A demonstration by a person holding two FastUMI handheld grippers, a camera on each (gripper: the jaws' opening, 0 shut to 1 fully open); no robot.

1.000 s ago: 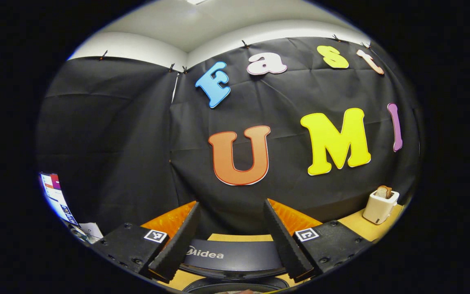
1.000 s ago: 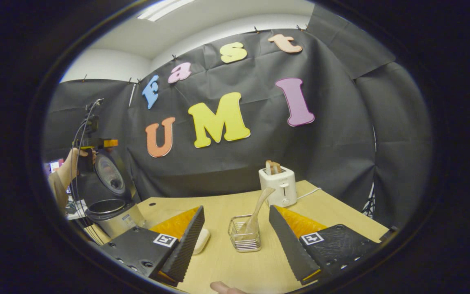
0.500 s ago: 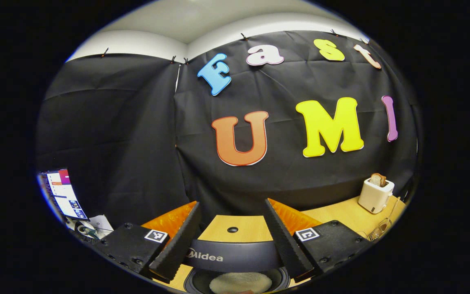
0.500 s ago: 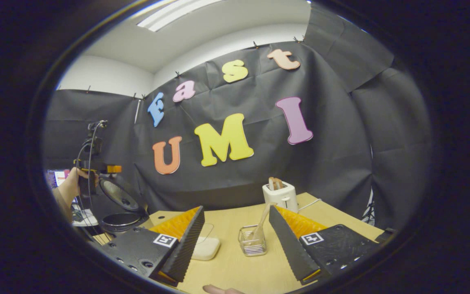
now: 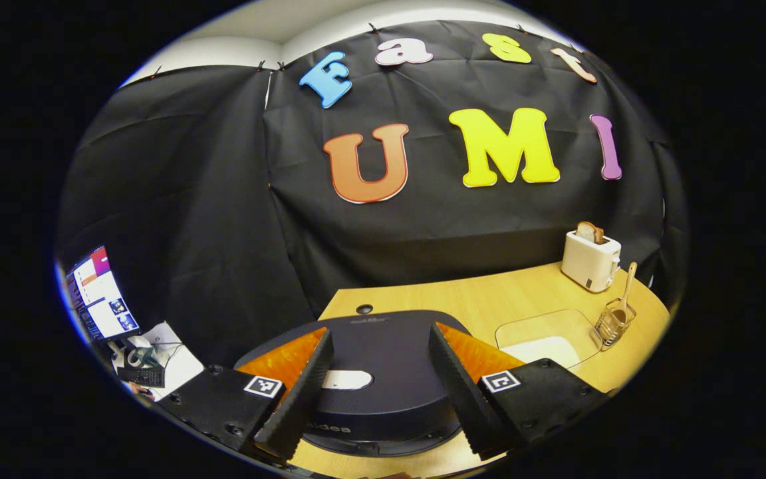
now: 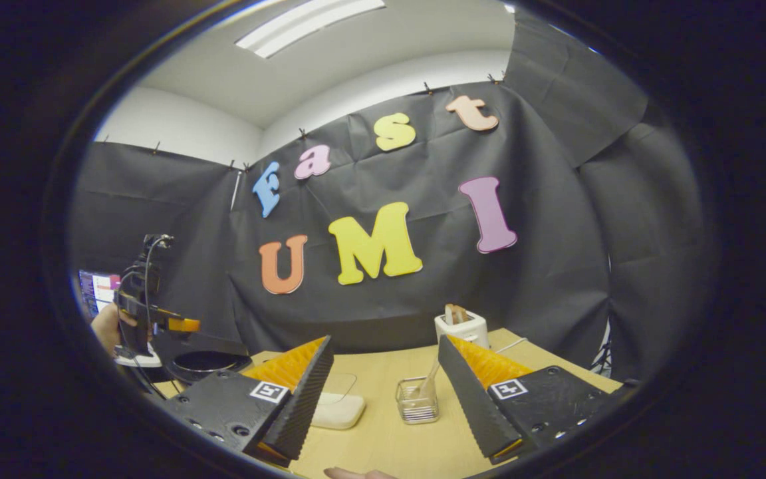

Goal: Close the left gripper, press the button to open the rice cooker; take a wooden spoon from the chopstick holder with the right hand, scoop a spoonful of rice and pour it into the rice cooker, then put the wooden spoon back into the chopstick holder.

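Rice cooker (image 5: 376, 372), round with glossy dark lid, sits under the spread left claw (image 5: 378, 399).

The toaster (image 5: 590, 261) stands behind the chopstick holder (image 5: 612, 324) on the table (image 5: 489, 303). The wooden spoon (image 5: 624, 296) stands in the holder. The rice cooker (image 5: 383, 372) sits left of it.

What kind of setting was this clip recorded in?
Most likely a staged recording booth set up as a kitchen counter, not a real kitchen: a wooden table backed by black cloth, with a rice cooker, a toaster and a chopstick holder on it.
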